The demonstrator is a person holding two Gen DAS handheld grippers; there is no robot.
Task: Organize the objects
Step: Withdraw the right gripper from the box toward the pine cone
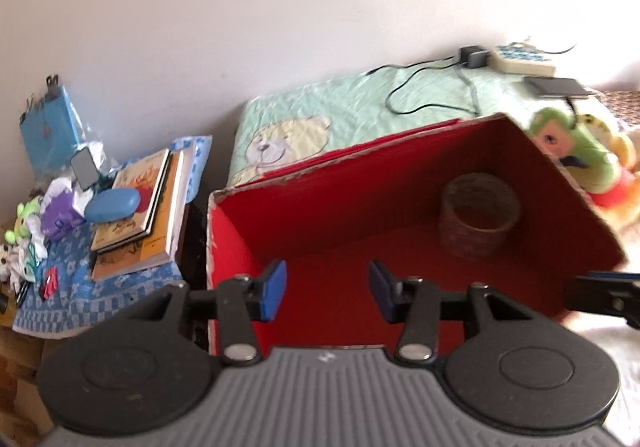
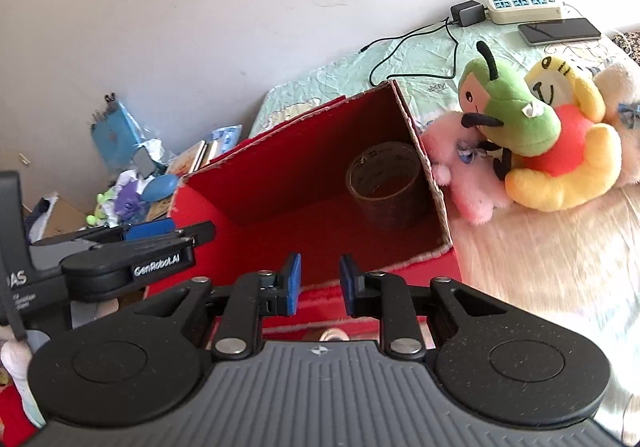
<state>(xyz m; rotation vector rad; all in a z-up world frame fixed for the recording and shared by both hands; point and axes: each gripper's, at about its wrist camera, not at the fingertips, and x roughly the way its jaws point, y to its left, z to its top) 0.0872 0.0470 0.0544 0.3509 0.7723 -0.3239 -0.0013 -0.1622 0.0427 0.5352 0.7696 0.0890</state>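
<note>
A red open cardboard box (image 1: 304,207) (image 2: 280,175) stands on the bed. A brown tape roll (image 1: 478,215) (image 2: 386,185) stands upright inside it at the far right corner. My left gripper (image 1: 327,289) is open and empty above the box's near edge; it also shows in the right wrist view (image 2: 152,227) at the left. My right gripper (image 2: 320,283) is open and empty over the box's near rim. A pile of plush toys lies right of the box: a green one (image 2: 516,119) (image 1: 568,143), a yellow-and-red one (image 2: 560,167) and a pink one (image 2: 468,175).
A side table (image 1: 120,287) at the left carries stacked books (image 1: 140,219), a blue case (image 1: 112,205) and small clutter. On the green bear blanket (image 1: 320,127) lie a power strip (image 2: 524,7), a charger with cable (image 2: 466,13) and a phone (image 2: 560,31). A white wall is behind.
</note>
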